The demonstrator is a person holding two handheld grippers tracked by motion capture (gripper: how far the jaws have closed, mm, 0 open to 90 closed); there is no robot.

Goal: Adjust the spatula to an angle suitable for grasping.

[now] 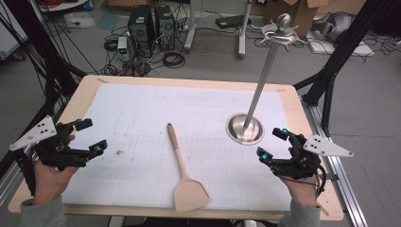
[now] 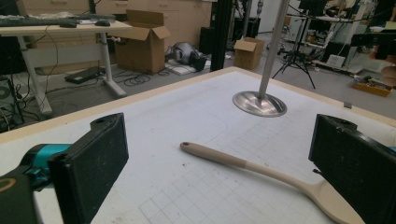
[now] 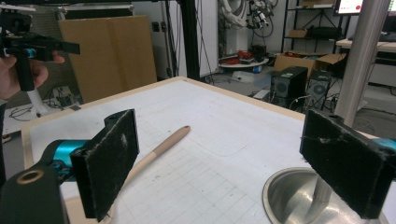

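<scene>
A tan wooden spatula (image 1: 183,172) lies in the middle of the white gridded mat (image 1: 142,109), blade toward the near edge, handle pointing away. It shows between the jaws in the left gripper view (image 2: 261,172), and its handle (image 3: 159,147) in the right gripper view. A metal stand with a round base (image 1: 244,128) and a tall pole (image 1: 265,71) rises right of it. My left gripper (image 1: 92,137) hovers open at the mat's left edge. Near the stand base, my right gripper (image 1: 273,143) is open too. Neither holds anything.
The mat covers a wooden table (image 1: 85,90). Beyond the far edge the floor holds computer towers (image 1: 151,30), cables and cardboard boxes (image 1: 298,12). Black frame legs (image 1: 340,52) stand at both sides. The stand's pole leans high over the right half.
</scene>
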